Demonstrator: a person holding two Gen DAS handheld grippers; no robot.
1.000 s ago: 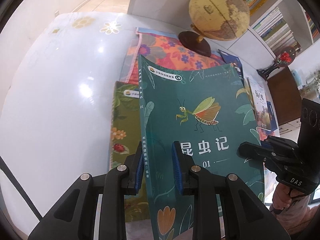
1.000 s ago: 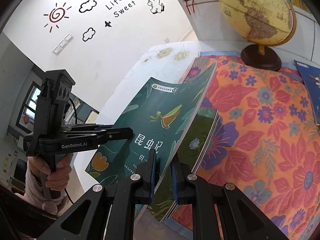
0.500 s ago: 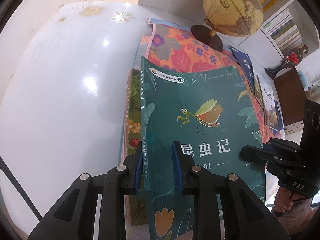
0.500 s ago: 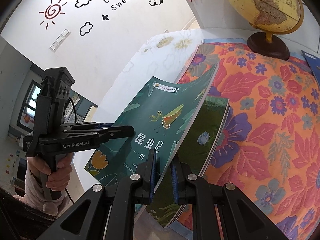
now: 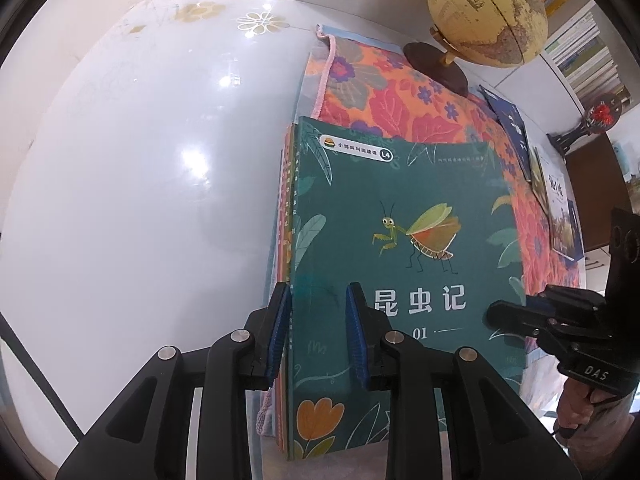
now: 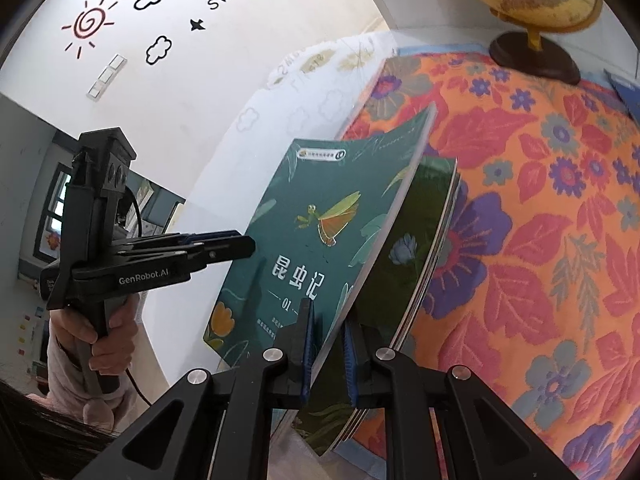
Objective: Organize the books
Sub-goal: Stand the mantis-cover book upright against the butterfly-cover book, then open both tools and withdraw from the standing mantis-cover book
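Note:
A green book (image 5: pixel 400 220) with a mantis on its cover hangs between both grippers, just above a stack of similar books (image 6: pixel 416 232) on the floral cloth (image 6: pixel 540 200). My left gripper (image 5: pixel 316 332) is shut on the green book's spine side near the bottom corner. In the right wrist view the same book (image 6: pixel 320 216) tilts up to the left, and my right gripper (image 6: pixel 327 344) is shut on its lower right edge. The left gripper (image 6: pixel 244 242) appears there from the side, and the right gripper (image 5: pixel 496 312) appears at the right of the left wrist view. The stack's spines (image 5: pixel 285 200) peek out left of the cover.
A globe (image 5: pixel 486 12) on a dark base stands at the far end of the cloth. Two more books (image 5: pixel 512 128) (image 5: pixel 560 208) lie along its right side. The glossy white table (image 5: pixel 140 160) stretches to the left. Bookshelves (image 5: pixel 580 52) rise behind.
Both grippers have sunk with the green book. It now lies almost square over the stack, which covers most of the lower books.

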